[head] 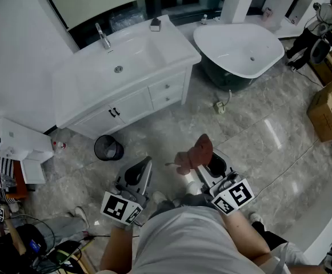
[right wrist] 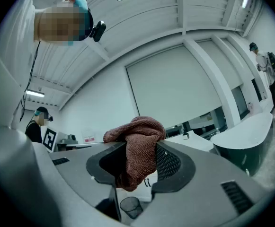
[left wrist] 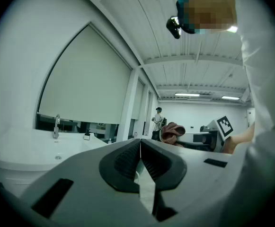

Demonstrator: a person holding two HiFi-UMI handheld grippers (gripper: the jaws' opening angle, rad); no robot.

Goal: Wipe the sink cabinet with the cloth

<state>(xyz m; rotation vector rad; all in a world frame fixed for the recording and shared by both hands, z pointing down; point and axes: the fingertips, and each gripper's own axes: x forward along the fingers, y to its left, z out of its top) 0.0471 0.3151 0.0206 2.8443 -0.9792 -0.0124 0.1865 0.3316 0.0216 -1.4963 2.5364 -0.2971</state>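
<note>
A white sink cabinet (head: 126, 104) with a basin top, a chrome tap (head: 103, 37) and dark door handles stands ahead at upper left, well away from both grippers. My right gripper (head: 207, 160) is shut on a reddish-brown cloth (head: 195, 153), which bunches above its jaws; in the right gripper view the cloth (right wrist: 137, 148) hangs down between the grey jaws. My left gripper (head: 138, 173) is held low beside it, its jaws pressed together with nothing between them. The left gripper view shows the cabinet's top (left wrist: 28, 148) and the cloth (left wrist: 172, 131) off to the right.
A black mesh bin (head: 108, 148) stands on the tiled floor in front of the cabinet. A freestanding white bathtub (head: 240, 47) sits to its right. Cardboard boxes (head: 329, 108) lie at far right, a person (head: 317, 27) stands at the back, clutter and cables (head: 17, 233) at lower left.
</note>
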